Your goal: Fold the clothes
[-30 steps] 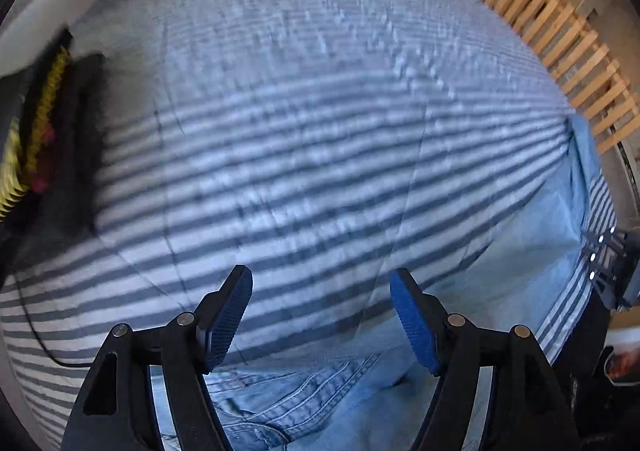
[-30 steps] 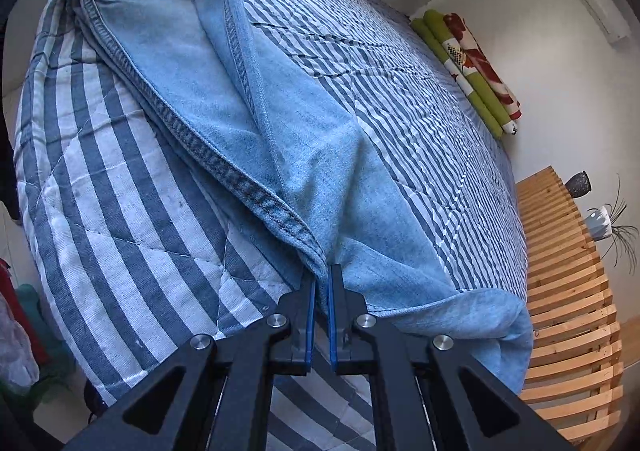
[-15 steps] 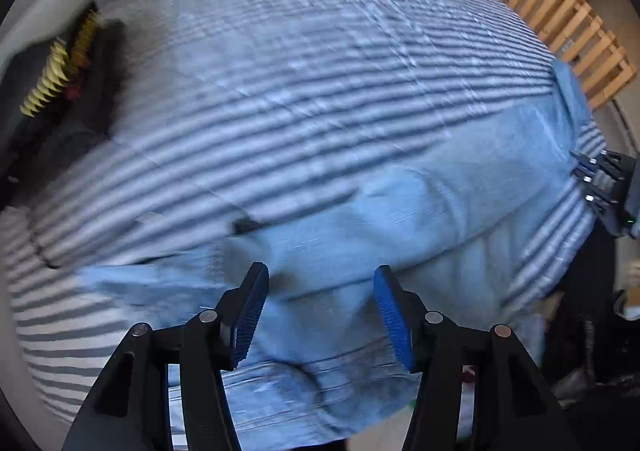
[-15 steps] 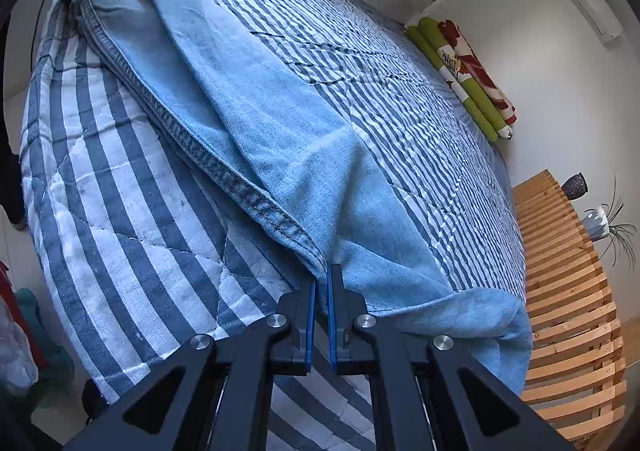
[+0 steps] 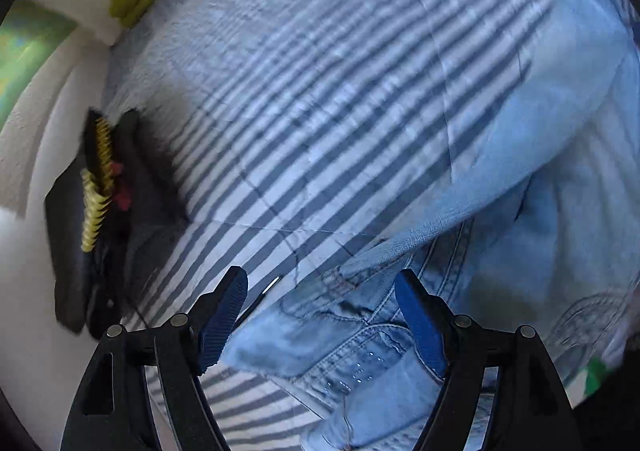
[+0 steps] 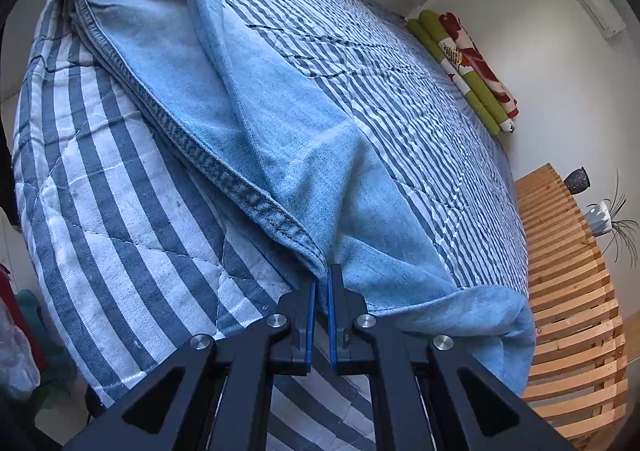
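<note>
Light blue jeans (image 6: 280, 131) lie lengthwise on a blue-and-white striped quilt (image 6: 120, 231). My right gripper (image 6: 324, 275) is shut on the jeans' stitched side seam near the leg end, at the bed's near edge. In the left wrist view the jeans' waistband and fly (image 5: 360, 331) lie crumpled right under my left gripper (image 5: 320, 279). Its jaws are opening and stand wide above the denim, and the blue pads (image 5: 224, 315) do not press on the cloth. One leg (image 5: 520, 171) runs off to the upper right.
A pile of black clothes with yellow trim (image 5: 100, 191) sits at the quilt's corner near the waistband. A rolled green and red blanket (image 6: 468, 67) lies by the wall. A slatted wooden frame (image 6: 568, 291) and a potted plant (image 6: 600, 211) stand past the bed's far side.
The left gripper has rolled and swung over the jeans' waistband, its jaws narrowing and then widening again. The right gripper has stayed clamped on the seam while the jeans' far end shifted.
</note>
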{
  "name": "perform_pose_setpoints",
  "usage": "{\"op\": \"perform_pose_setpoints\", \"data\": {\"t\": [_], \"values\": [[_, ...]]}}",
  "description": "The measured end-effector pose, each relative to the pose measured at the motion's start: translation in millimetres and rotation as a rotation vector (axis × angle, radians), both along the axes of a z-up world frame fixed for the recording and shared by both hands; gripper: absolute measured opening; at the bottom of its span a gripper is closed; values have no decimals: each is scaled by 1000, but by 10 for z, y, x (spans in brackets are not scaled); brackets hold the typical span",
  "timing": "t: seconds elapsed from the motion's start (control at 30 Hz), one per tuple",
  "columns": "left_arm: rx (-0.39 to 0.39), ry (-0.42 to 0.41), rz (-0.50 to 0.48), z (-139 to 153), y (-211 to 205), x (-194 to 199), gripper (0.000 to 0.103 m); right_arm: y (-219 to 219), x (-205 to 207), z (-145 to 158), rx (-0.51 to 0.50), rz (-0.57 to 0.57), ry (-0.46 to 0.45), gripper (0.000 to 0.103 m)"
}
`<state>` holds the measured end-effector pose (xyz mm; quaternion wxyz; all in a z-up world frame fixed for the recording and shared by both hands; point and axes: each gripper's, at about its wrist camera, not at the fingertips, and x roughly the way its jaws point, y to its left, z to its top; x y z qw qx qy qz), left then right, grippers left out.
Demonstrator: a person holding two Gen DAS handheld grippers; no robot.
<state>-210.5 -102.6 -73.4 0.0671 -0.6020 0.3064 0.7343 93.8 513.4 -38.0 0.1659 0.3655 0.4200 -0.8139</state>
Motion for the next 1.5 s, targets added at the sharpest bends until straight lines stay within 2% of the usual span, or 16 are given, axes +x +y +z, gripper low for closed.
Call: {"op": "perform_pose_setpoints", "data": {"t": [0.03, 0.07, 0.1, 0.2, 0.33, 0.4, 0.47, 0.6, 0.7, 0.83, 1.0, 1.03, 1.1, 1.3, 1.43, 1.5], "values": [[12, -38, 1, -67, -3, -5, 58, -3, -7, 5, 0, -5, -2, 5], [19, -69, 24, -140, -18, -22, 29, -6, -14, 13, -2, -12, -4, 5], [39, -84, 48, -177, -17, -23, 15, -5, -19, 25, -7, -18, -6, 5], [32, -26, 46, -57, 56, 93, 12, -16, -67, 84, -21, -39, -9, 4], [20, 95, 98, 456, 26, 361, 12, -2, -152, 367, -54, -44, 55, 4], [-40, 197, 77, 716, 152, 661, 12, 5, -127, 563, -72, -35, 110, 4], [-58, 239, 45, 754, 371, 1114, 12, 43, -26, 651, -69, -25, 150, 4], [-94, 125, -26, 200, 738, 1812, 11, 158, 178, 430, -66, -37, 75, 4], [-9, 66, 7, -33, 809, 1907, 10, 205, 280, 290, -64, -41, 54, 4], [-4, 60, 4, -177, 848, 1910, 10, 240, 291, 296, -72, -46, 56, 4], [52, 74, 85, -132, 816, 1899, 14, 238, 252, 290, -70, -50, 54, 4], [69, 71, 94, -74, 831, 1923, 16, 233, 243, 287, -68, -50, 52, 4], [111, 77, 134, 6, 750, 1944, 32, 217, 233, 289, -61, -47, 51, 4], [232, 125, 251, 212, 515, 2038, 35, 213, 217, 305, -56, -52, 61, 4], [207, 96, 203, 20, 706, 2156, 44, 210, 212, 294, -55, -53, 58, 4], [183, 96, 175, -97, 802, 2177, 62, 218, 201, 302, -58, -52, 57, 4]]}}
